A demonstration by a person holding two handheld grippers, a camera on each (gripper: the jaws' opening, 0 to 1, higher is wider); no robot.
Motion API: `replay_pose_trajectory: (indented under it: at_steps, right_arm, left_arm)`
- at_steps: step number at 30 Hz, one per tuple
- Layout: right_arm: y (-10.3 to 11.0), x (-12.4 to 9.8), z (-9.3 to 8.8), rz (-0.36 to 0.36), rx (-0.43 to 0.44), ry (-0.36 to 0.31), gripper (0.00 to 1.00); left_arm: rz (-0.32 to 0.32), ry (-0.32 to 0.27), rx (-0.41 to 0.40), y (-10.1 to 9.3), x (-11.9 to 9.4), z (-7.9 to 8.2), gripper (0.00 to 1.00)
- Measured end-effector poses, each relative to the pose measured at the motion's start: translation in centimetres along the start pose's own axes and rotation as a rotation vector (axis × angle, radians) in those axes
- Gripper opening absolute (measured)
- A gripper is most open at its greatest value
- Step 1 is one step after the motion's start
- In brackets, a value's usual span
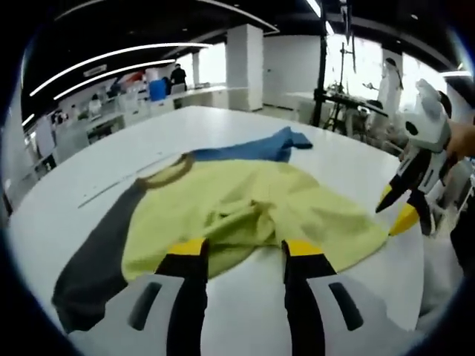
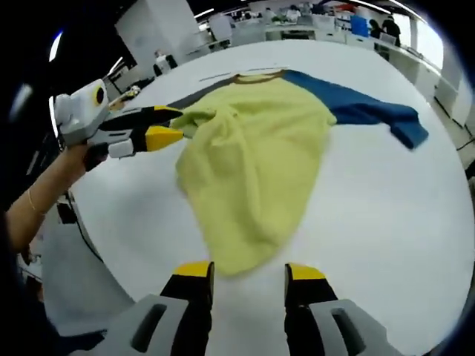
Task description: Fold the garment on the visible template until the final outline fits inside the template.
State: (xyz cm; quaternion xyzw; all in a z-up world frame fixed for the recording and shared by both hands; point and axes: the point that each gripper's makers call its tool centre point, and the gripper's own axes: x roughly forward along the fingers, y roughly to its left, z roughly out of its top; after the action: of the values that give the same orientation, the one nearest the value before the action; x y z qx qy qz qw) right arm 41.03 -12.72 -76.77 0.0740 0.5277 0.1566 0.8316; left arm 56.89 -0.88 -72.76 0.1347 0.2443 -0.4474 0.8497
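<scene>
A shirt lies crumpled on the white table (image 1: 356, 159). It has a yellow-green body (image 1: 252, 200), a grey sleeve (image 1: 96, 267), a blue sleeve (image 1: 252, 148) and a brown collar (image 1: 169, 175). My left gripper (image 1: 243, 249) is open, with the bunched edge of the body just ahead of its jaws. The right gripper (image 1: 395, 208) comes in from the right, open, beside the body's near corner. In the right gripper view the yellow-green body (image 2: 252, 163) hangs toward my open right gripper (image 2: 249, 271), and the left gripper (image 2: 165, 124) stands open at the fabric's left edge.
A thin line (image 1: 111, 190) is marked on the table past the grey sleeve. A hand and forearm (image 2: 44, 185) hold the left gripper. The table edge (image 2: 67, 245) drops off close by. Desks, pillars and a tripod (image 1: 323, 67) stand far behind.
</scene>
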Motion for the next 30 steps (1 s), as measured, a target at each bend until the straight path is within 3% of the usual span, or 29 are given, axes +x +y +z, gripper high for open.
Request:
replay_pose_trajectory:
  at_steps: [4, 6, 8, 18, 21, 26, 30]
  right_arm:
    - [0.2, 0.4, -0.6, -0.004, 0.029, 0.006, 0.29]
    - [0.0, 0.5, -0.1, -0.023, 0.054, -0.036, 0.25]
    - [0.1, 0.5, -0.2, -0.021, 0.074, -0.031, 0.22]
    - [0.7, 0.9, -0.3, -0.047, 0.093, -0.045, 0.15]
    - [0.8, 1.0, -0.5, -0.064, 0.122, -0.053, 0.10]
    - [0.5, 1.2, -0.3, -0.081, 0.182, -0.086, 0.04]
    - [0.6, 1.3, -0.1, -0.091, 0.157, -0.095, 0.00]
  left_arm:
    - [-0.004, 0.003, 0.008, -0.1, 0.9, 0.0, 0.34]
    - [-0.011, 0.018, 0.024, -0.1, 1.4, -0.2, 0.32]
    - [-0.013, 0.029, 0.039, -0.2, 1.8, -0.3, 0.31]
    - [-0.052, 0.058, 0.102, -1.1, 3.0, -0.6, 0.18]
    - [-0.069, 0.068, 0.169, -1.5, 3.4, -0.7, 0.13]
    - [-0.076, 0.081, 0.154, -1.9, 3.7, -1.1, 0.05]
    - [-0.080, 0.091, 0.157, -2.0, 3.7, -1.3, 0.02]
